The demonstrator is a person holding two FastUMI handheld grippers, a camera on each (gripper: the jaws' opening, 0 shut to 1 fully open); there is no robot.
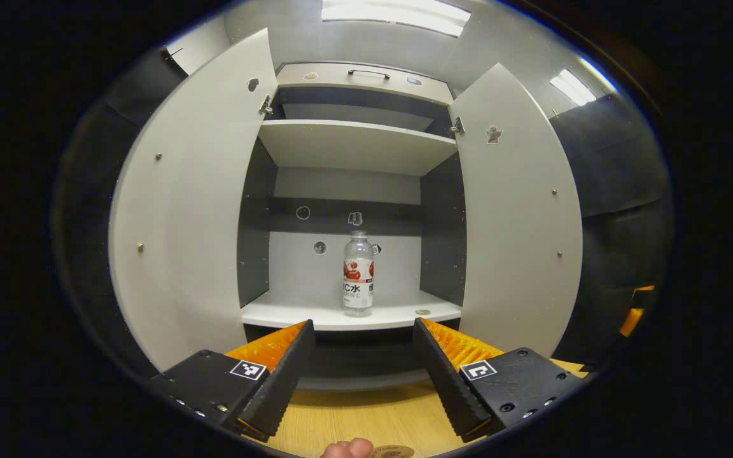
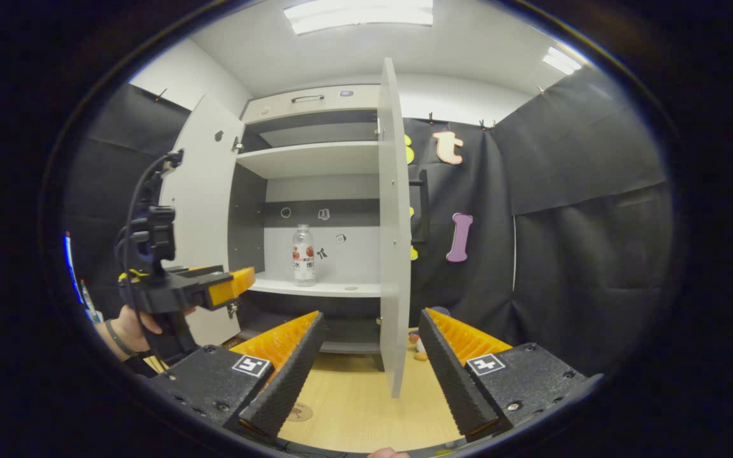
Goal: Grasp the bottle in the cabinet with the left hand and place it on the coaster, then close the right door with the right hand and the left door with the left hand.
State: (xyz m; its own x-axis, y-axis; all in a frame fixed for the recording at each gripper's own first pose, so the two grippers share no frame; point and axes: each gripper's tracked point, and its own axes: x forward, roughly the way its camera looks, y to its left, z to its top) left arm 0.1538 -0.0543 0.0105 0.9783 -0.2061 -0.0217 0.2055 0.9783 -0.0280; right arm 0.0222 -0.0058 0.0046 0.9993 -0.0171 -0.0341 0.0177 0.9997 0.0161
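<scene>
A clear bottle (image 1: 357, 273) with a red and white label stands upright on the lower shelf (image 1: 290, 315) of the white cabinet. Both doors are swung open: the left door (image 1: 182, 222) and the right door (image 1: 519, 216). My left gripper (image 1: 363, 324) is open, in front of the shelf and short of the bottle. A round coaster (image 1: 392, 451) lies on the wooden tabletop just below it. In the right gripper view, my right gripper (image 2: 371, 315) is open before the right door's edge (image 2: 392, 222). The bottle (image 2: 303, 254), the coaster (image 2: 300, 411) and the left gripper (image 2: 239, 283), held by a hand (image 2: 128, 327), show there too.
An upper shelf (image 1: 354, 143) spans the cabinet above the bottle. A small round thing (image 1: 422, 312) lies on the lower shelf to the bottle's right. The right door carries a dark handle (image 2: 422, 207) on its outer face. Small objects (image 2: 420, 348) sit on the wooden top behind that door.
</scene>
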